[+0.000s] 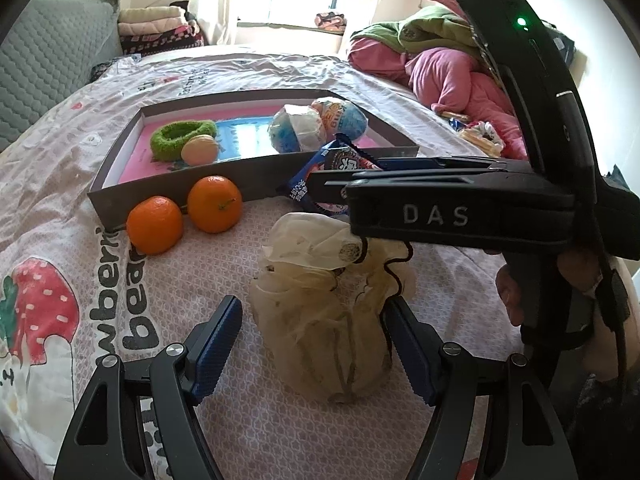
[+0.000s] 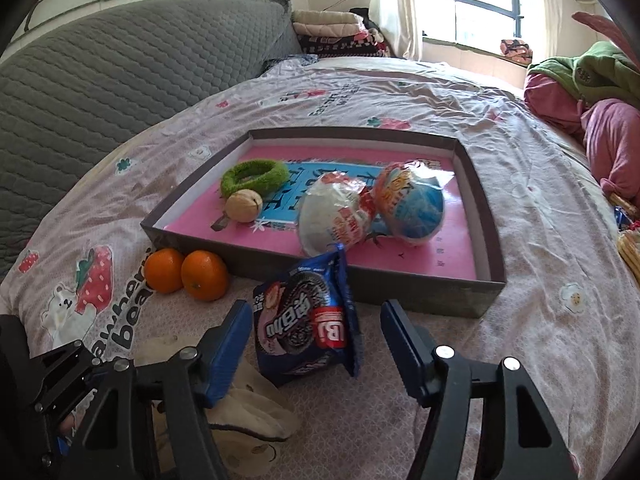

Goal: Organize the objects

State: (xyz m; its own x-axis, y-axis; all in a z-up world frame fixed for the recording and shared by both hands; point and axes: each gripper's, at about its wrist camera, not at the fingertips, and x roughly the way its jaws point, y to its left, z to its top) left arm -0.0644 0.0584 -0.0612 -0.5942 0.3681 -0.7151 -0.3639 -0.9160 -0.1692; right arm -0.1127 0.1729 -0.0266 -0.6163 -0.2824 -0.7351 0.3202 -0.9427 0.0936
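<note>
Cookie pack stands upright between right claw pads, leaning on tray front wall; claw gapes, nothing gripped. Left claw, also agape and empty, straddles pouch farther from tray.

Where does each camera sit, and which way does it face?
Left wrist: on the left gripper, angled down at a cream plush pouch on the bed; the right gripper and a hand show.
Right wrist: on the right gripper, facing a blue cookie packet.
Shared: two oranges, grey cardboard tray.
</note>
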